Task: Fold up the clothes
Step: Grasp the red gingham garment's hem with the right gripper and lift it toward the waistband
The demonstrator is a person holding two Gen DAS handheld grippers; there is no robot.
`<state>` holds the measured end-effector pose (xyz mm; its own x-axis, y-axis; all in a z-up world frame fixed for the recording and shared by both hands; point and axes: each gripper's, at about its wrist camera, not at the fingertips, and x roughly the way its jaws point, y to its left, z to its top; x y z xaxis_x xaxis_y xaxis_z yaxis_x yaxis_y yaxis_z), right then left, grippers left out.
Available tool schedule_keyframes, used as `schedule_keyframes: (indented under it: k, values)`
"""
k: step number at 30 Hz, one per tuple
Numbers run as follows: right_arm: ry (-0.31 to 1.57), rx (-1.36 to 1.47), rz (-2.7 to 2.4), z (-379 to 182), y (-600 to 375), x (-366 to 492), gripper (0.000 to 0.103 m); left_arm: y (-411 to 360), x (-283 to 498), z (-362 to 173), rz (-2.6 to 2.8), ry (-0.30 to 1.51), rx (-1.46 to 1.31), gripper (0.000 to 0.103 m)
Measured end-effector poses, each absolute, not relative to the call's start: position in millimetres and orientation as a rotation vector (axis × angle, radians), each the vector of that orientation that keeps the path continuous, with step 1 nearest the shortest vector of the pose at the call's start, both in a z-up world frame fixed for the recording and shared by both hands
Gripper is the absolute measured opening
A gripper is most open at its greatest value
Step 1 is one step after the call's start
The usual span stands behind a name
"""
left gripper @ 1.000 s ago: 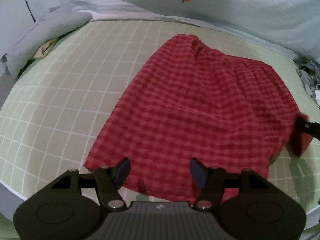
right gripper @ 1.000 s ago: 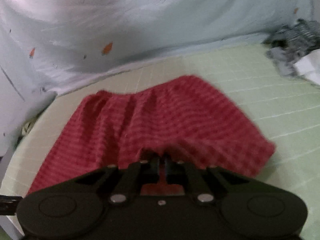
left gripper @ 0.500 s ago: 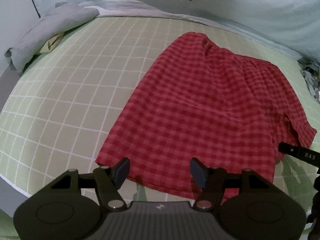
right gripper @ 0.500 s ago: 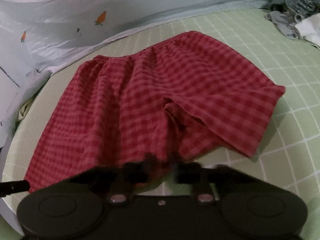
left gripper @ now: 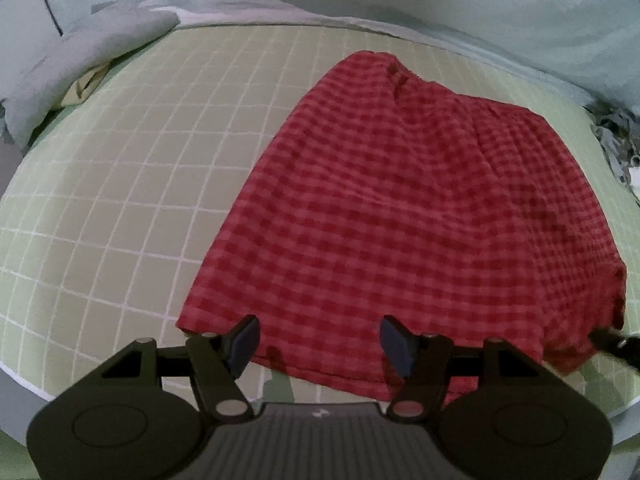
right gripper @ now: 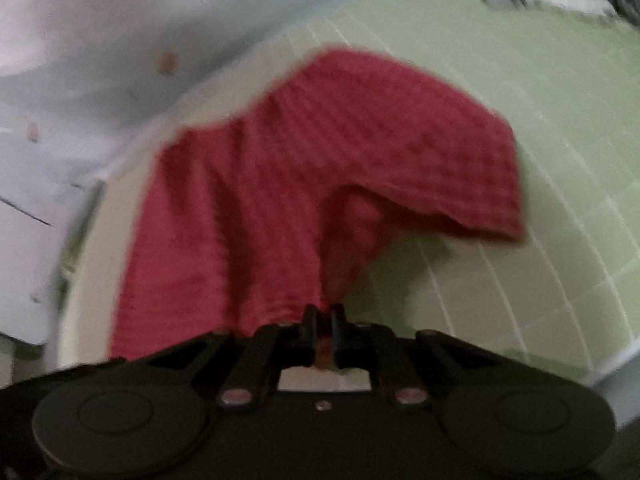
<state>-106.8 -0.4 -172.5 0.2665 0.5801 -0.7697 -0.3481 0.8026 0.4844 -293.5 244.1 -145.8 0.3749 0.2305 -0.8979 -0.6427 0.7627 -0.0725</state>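
Note:
Red checked shorts (left gripper: pixel 400 208) lie spread on a green grid-patterned bed sheet (left gripper: pixel 120 200). My left gripper (left gripper: pixel 318 340) is open and empty, hovering just over the shorts' near hem. My right gripper (right gripper: pixel 323 316) is shut on the near edge of the shorts (right gripper: pixel 320 168) and lifts that part, so the cloth bunches up towards the jaws. The right wrist view is blurred. The right gripper's tip also shows at the right edge of the left wrist view (left gripper: pixel 616 346), at the shorts' near right corner.
A pale blue quilt with carrot prints (left gripper: pixel 440 4) runs along the far side. A grey folded cloth (left gripper: pixel 80 56) lies at the far left. A grey and white pile of clothes (left gripper: pixel 618 140) sits at the right. The bed's near edge (left gripper: pixel 24 376) is close below.
My right gripper, open half a second ago, has shut on the shorts' near edge and raised it. My left gripper has moved slightly closer to the hem and stays open.

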Motion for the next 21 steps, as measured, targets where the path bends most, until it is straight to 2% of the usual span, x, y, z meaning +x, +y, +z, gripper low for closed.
schedule_keyframes:
  k: [4,7,9,11,17,21]
  values:
    - [1.072,0.349,0.716,-159.6,-9.7,-105.3,0.007,247.2,-293.9,-148.7,0.588,1.059,-0.458,0.068]
    - [1.211,0.202,0.575,-186.7,-2.5,-98.2,0.008,250.6,-293.1,-148.0,0.600,1.059,-0.466,0.068]
    - [1.216,0.238,0.564,-187.1,-9.3,-99.4,0.017,251.4,-293.8,-144.3,0.606,1.043,-0.460,0.068]
    - [1.216,0.226,0.565,-184.7,-9.9,-99.7,0.052,251.8,-294.1,-143.7,0.613,1.042,-0.462,0.071]
    - [1.307,0.209,0.662,-196.6,0.1,-108.8,0.052,248.9,-293.0,-146.3,0.598,1.057,-0.468,0.072]
    - [1.286,0.216,0.722,-200.9,8.4,-117.2,0.051,241.3,-297.0,-149.8,0.578,1.067,-0.456,0.072]
